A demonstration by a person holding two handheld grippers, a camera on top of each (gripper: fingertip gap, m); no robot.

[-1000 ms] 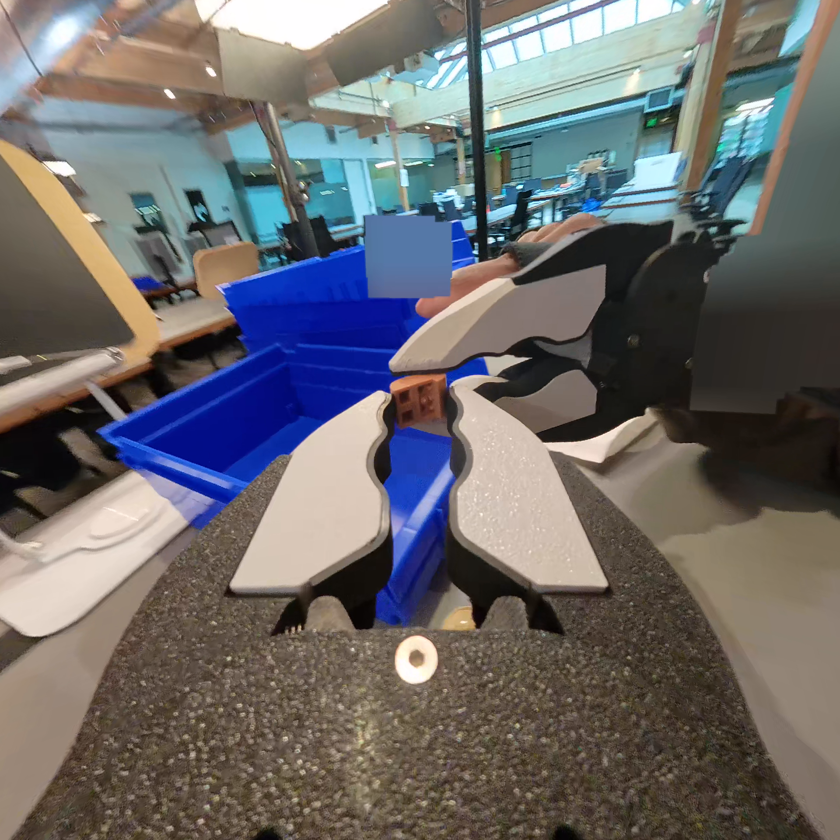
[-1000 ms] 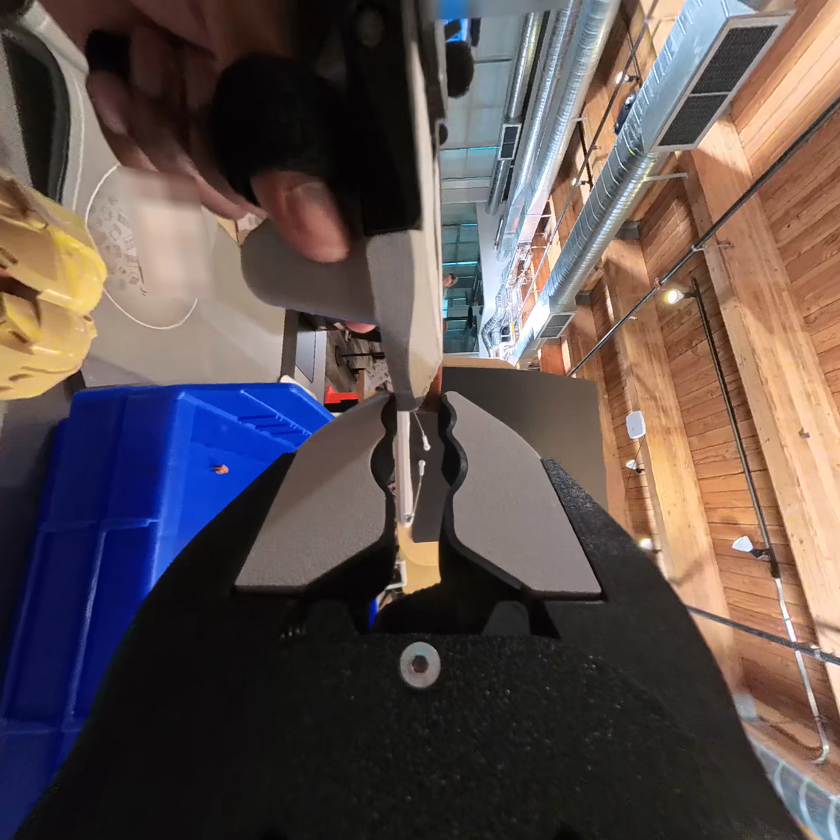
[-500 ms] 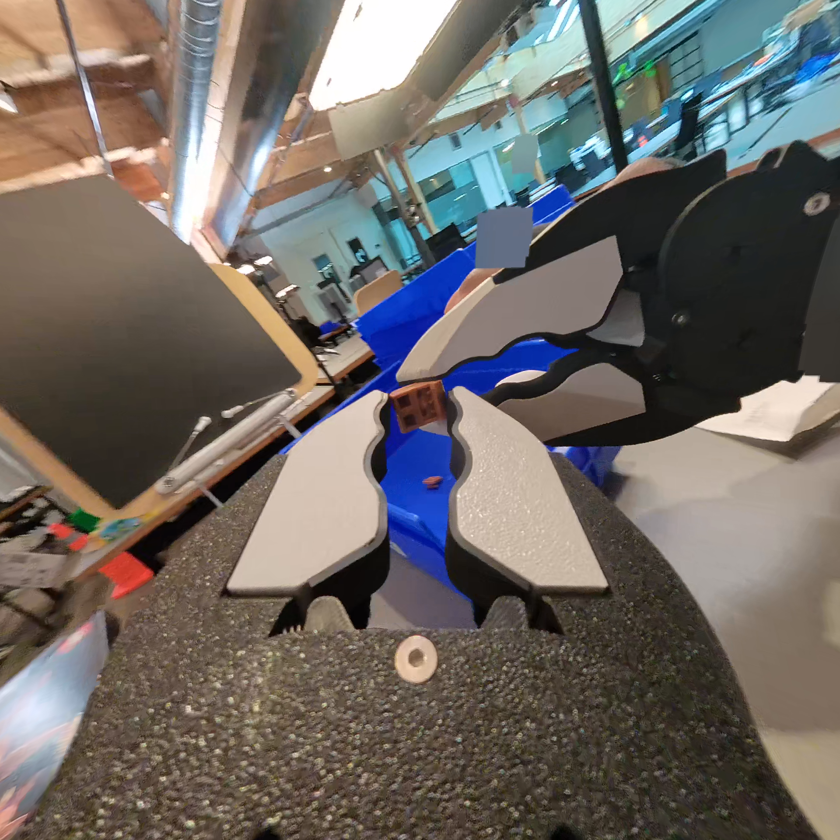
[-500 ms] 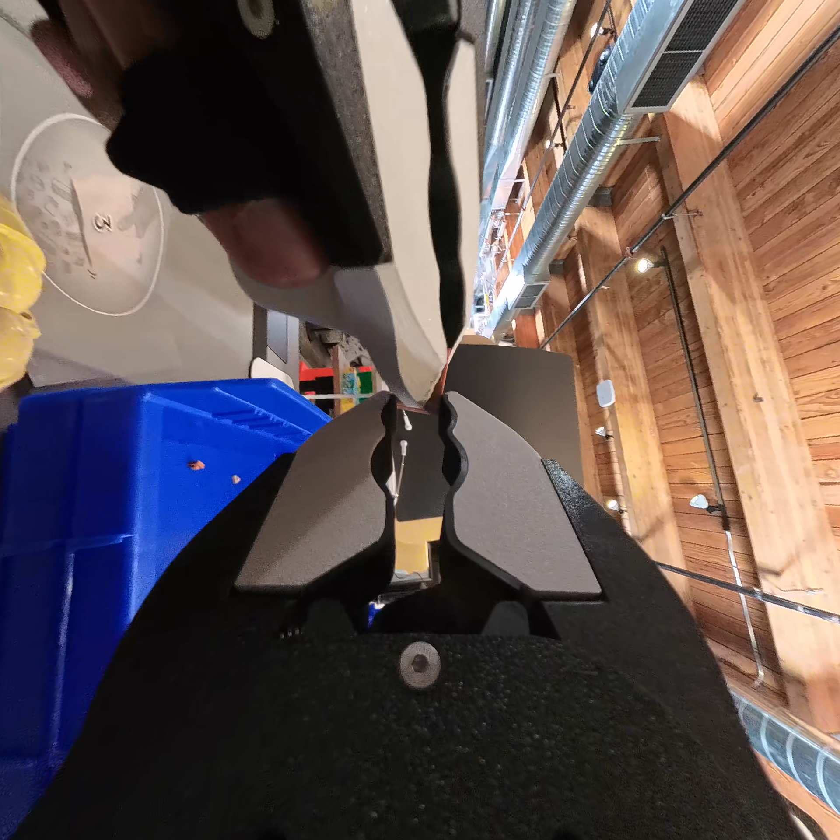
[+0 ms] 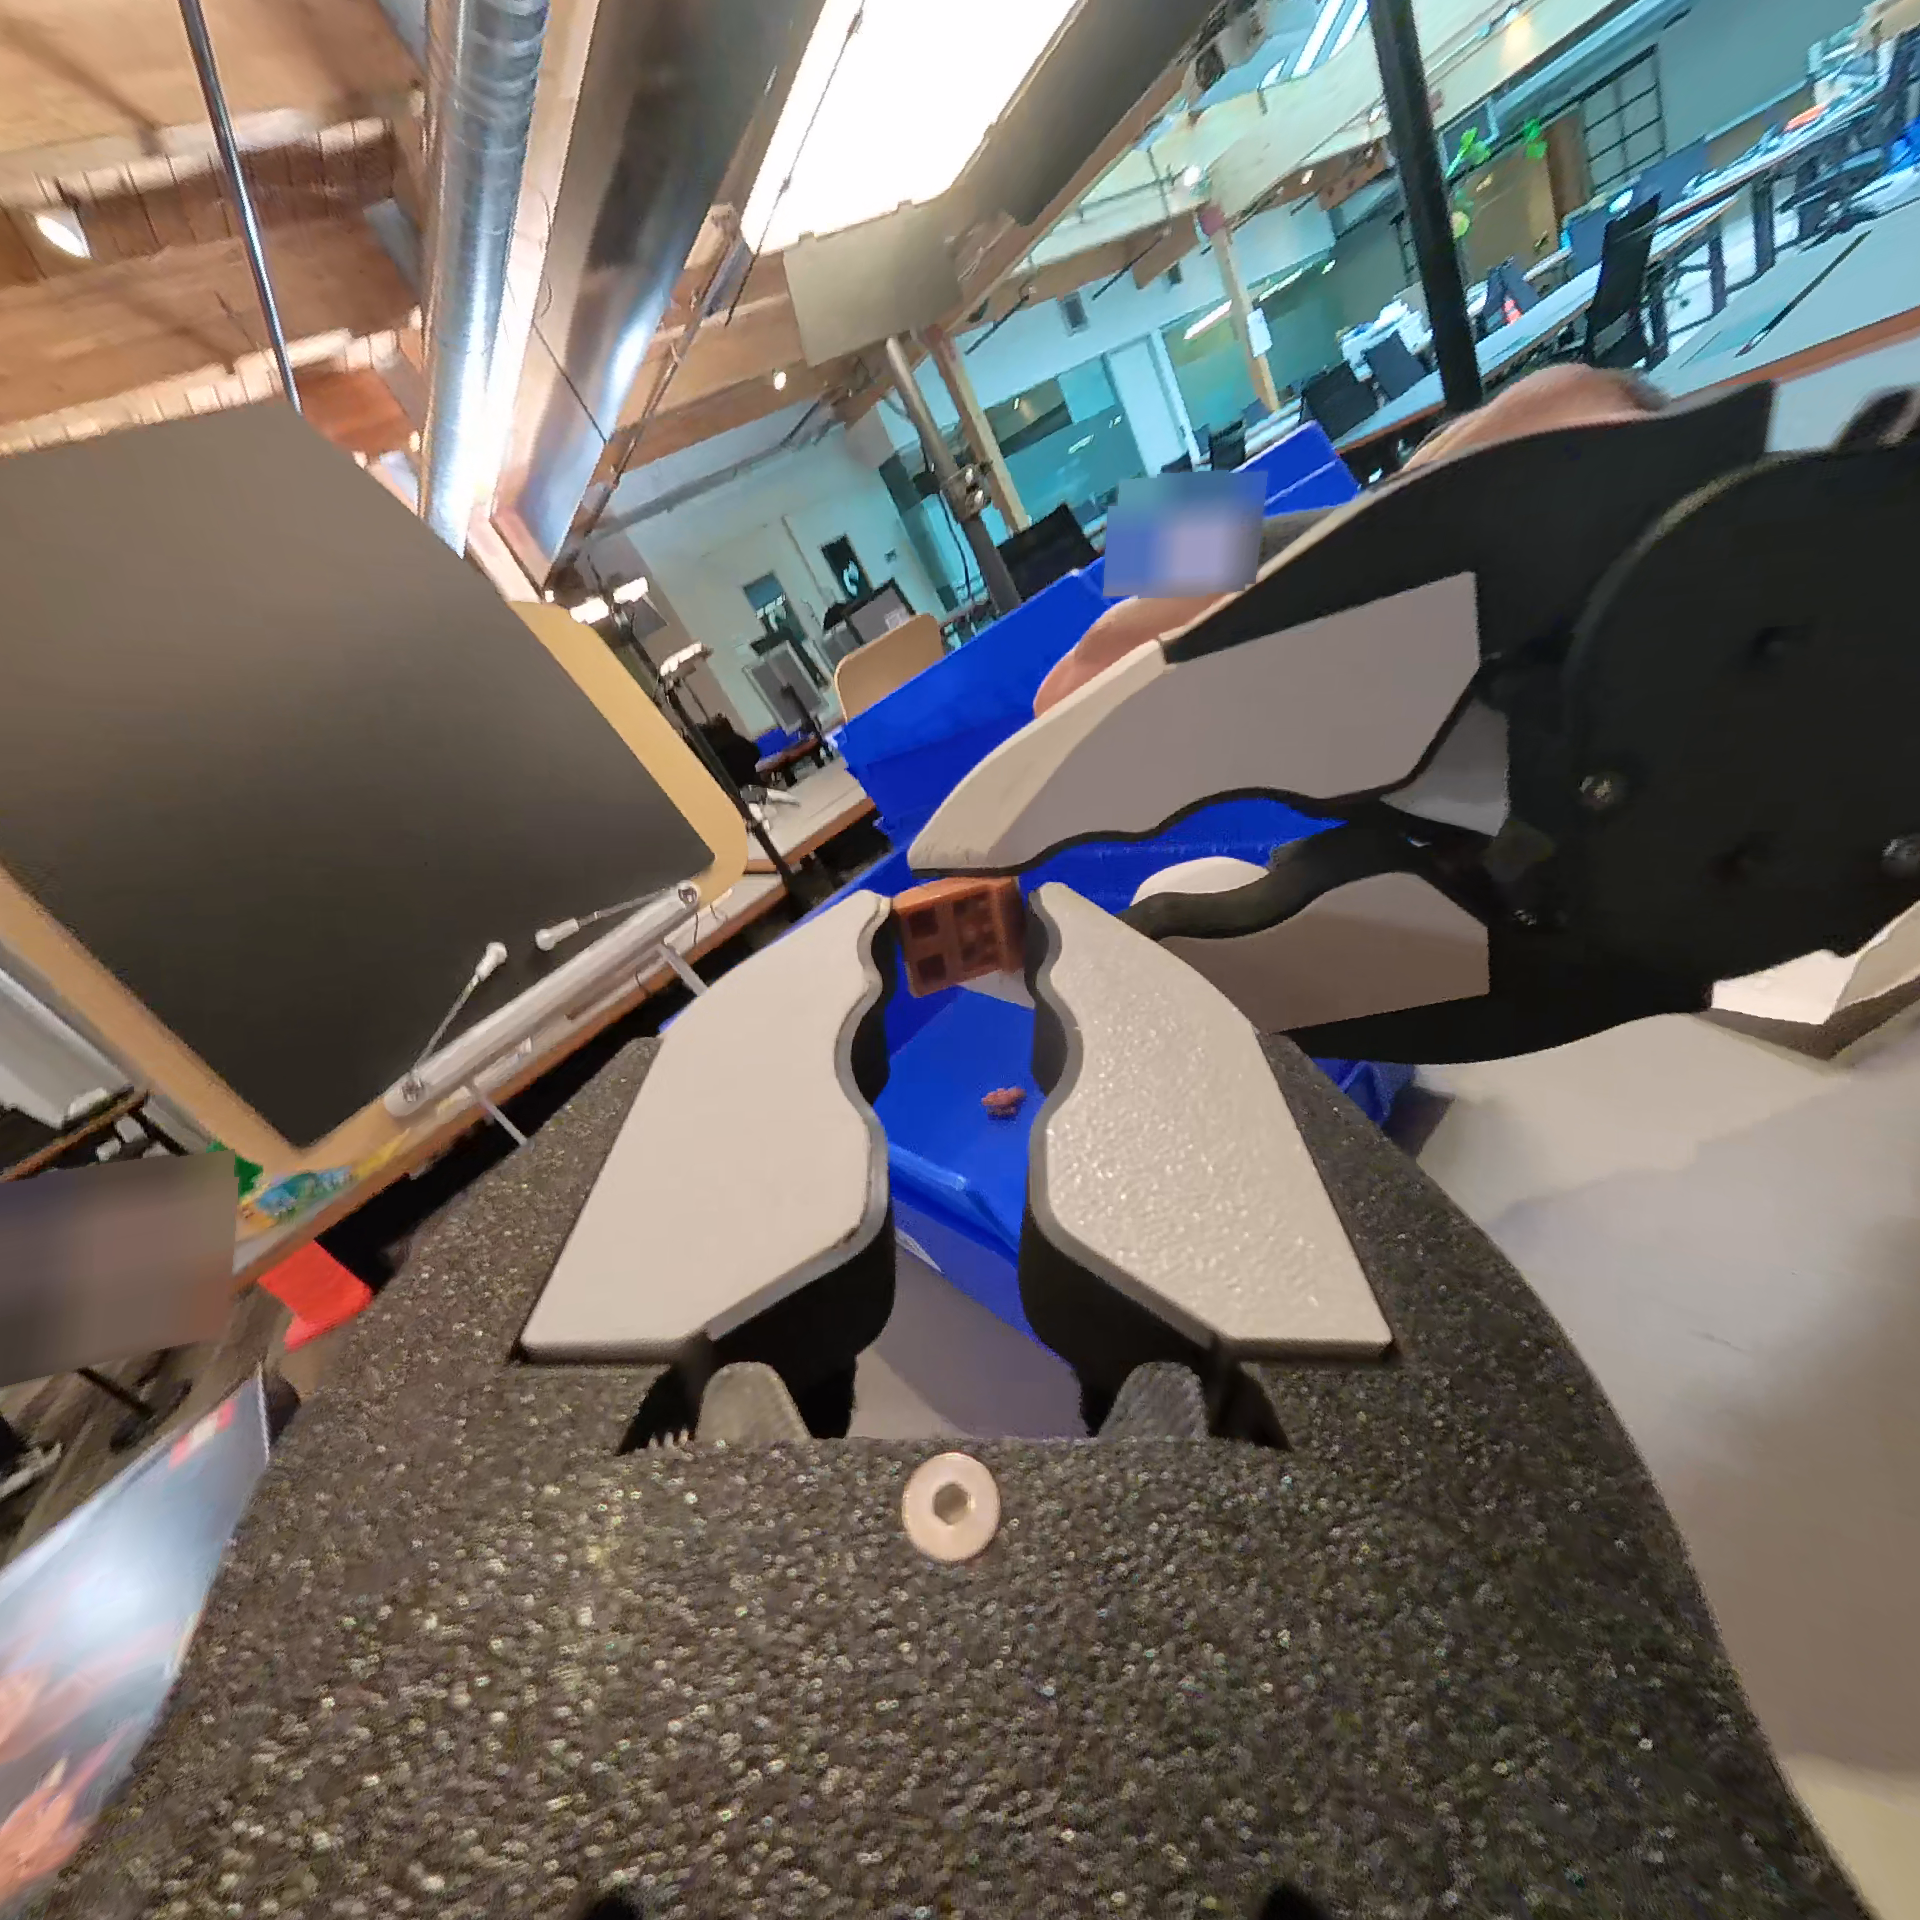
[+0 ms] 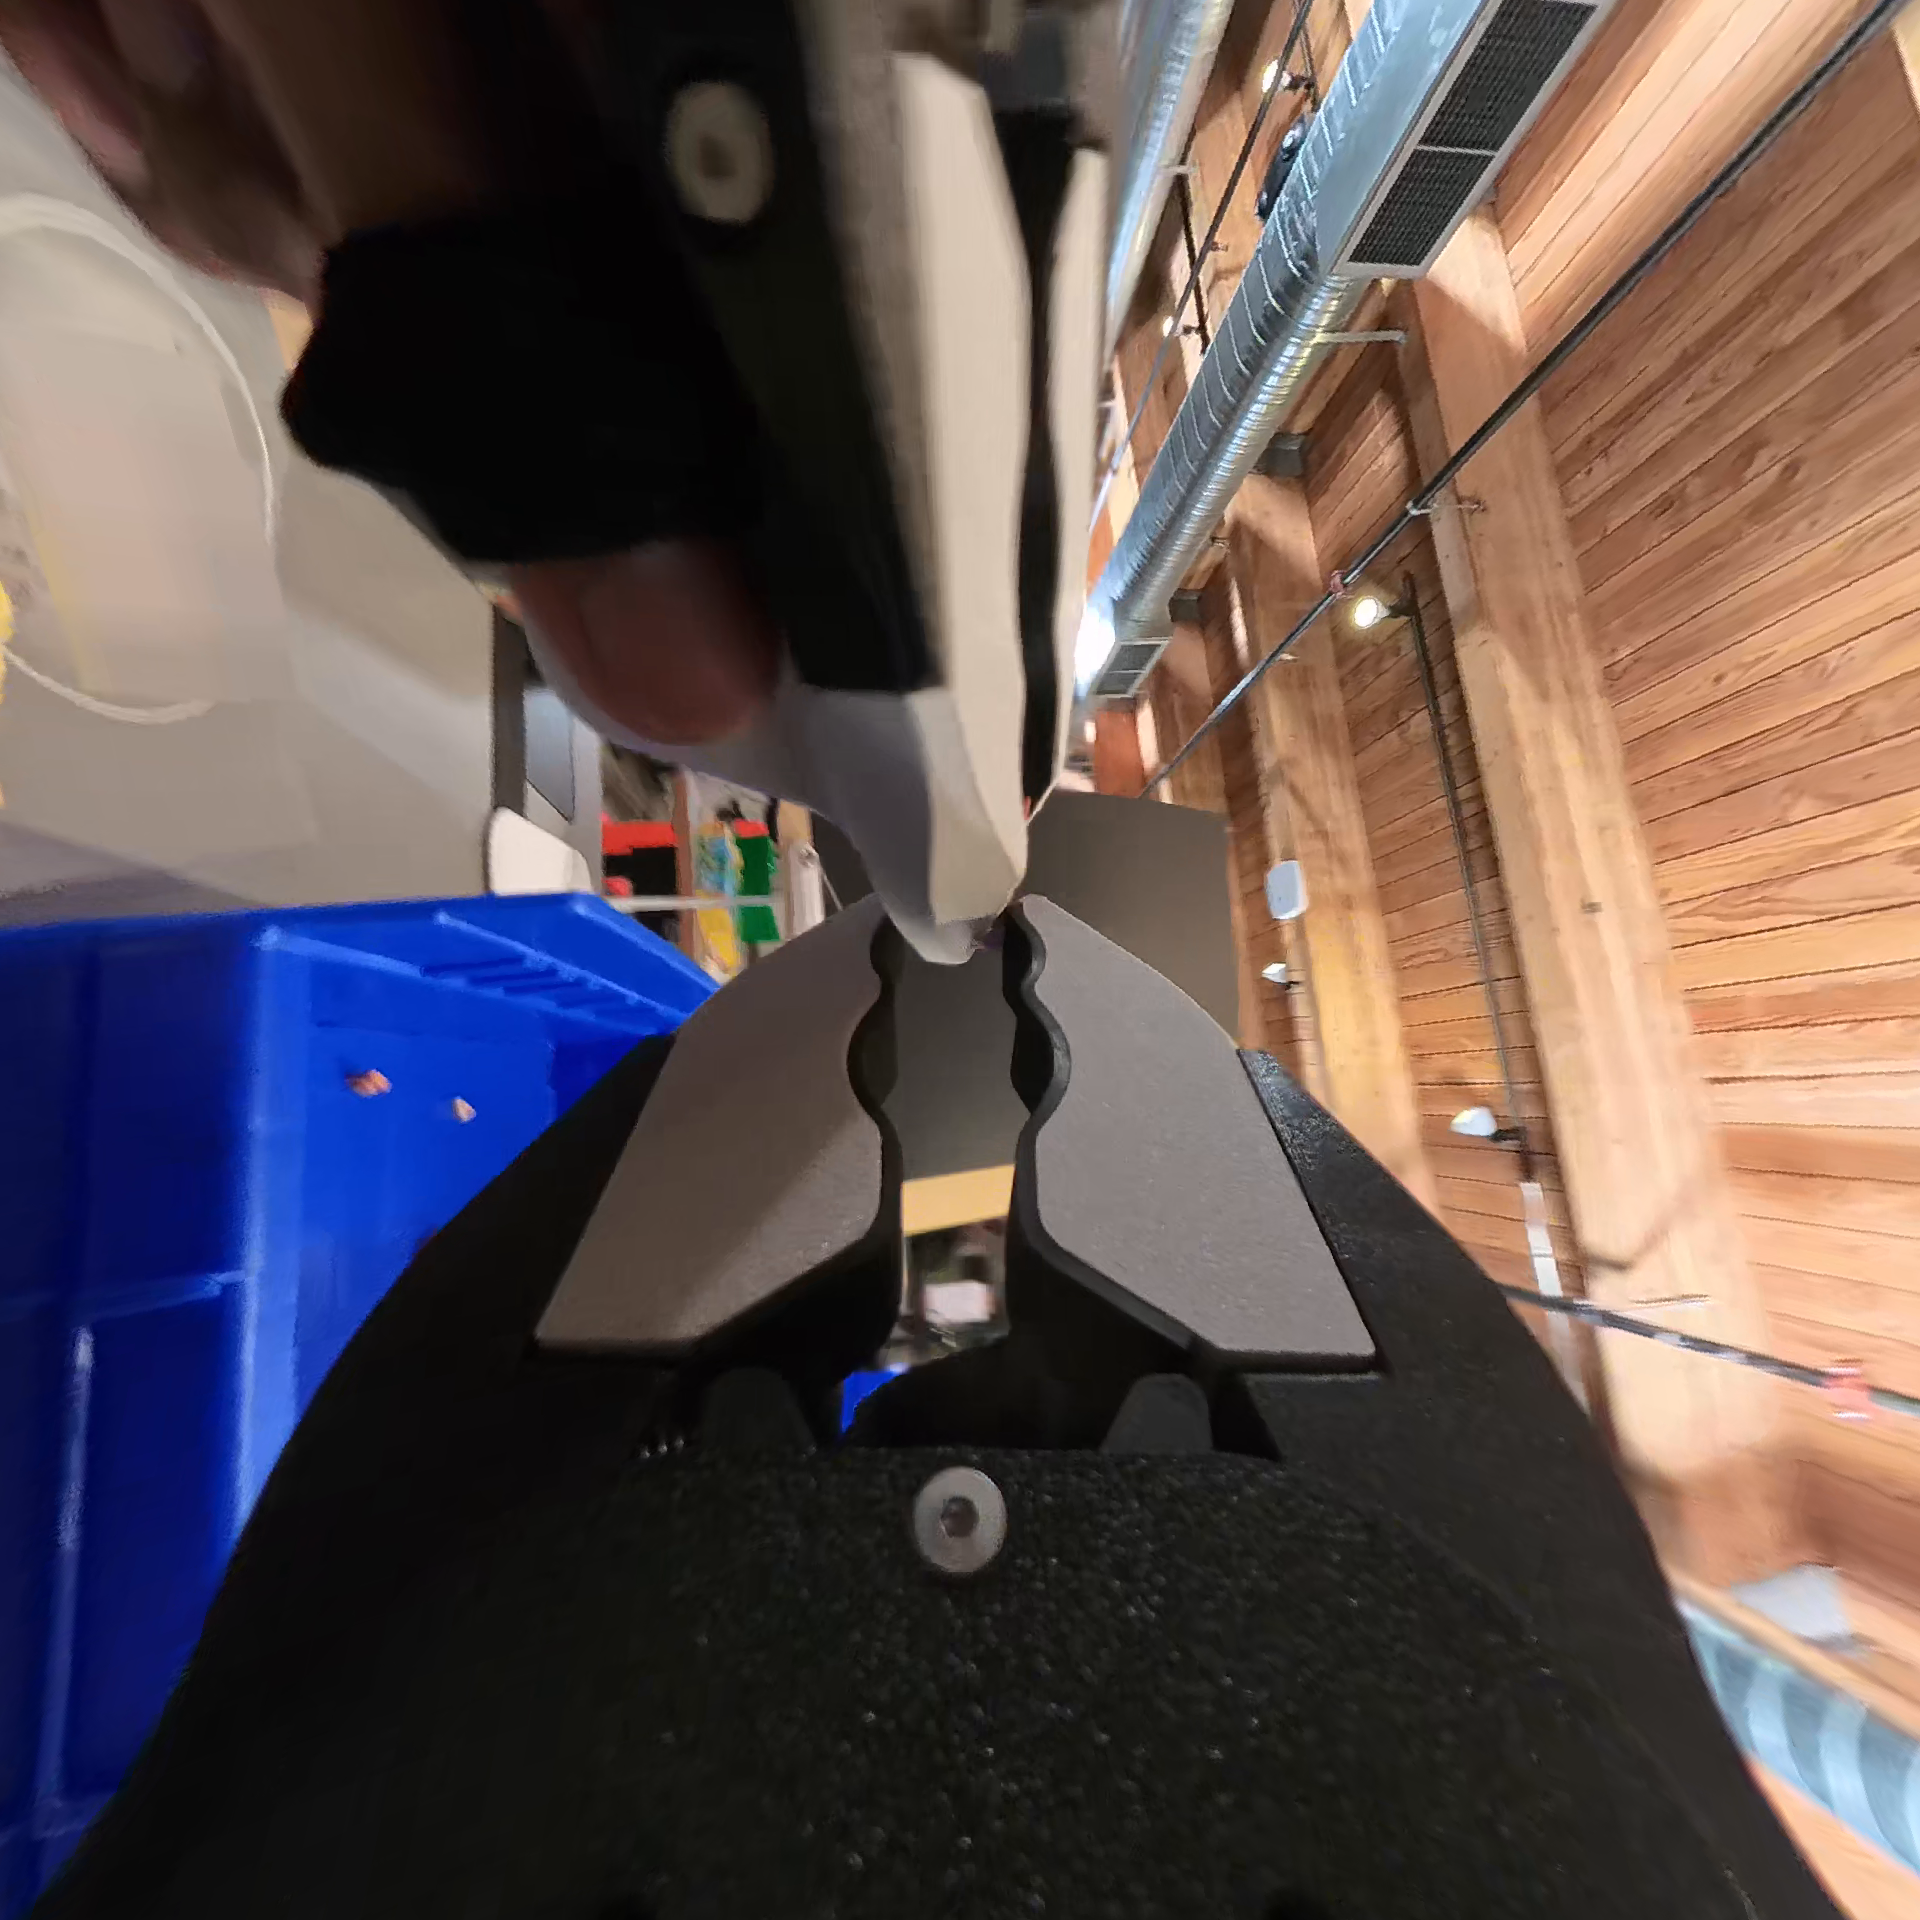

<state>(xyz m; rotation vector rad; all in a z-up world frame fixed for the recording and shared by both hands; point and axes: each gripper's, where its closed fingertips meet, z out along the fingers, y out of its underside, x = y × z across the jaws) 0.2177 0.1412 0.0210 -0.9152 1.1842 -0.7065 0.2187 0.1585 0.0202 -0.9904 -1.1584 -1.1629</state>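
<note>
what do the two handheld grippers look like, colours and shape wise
Both grippers match. Each has a black, grainy body with a silver screw at the centre. The two fingers are flat light grey plates with wavy, black-edged inner sides. The right gripper, seen from the side, has tapering fingers on a round black housing.

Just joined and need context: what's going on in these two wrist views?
A person holds a two-finger gripper in each hand. The left gripper has a small reddish-brown block with square holes clamped between its jaws, raised over a blue plastic bin that has a brown crumb on its floor. The right gripper comes in from the side, its upper finger on top of the same block. Whether it grips the block is unclear.
</note>
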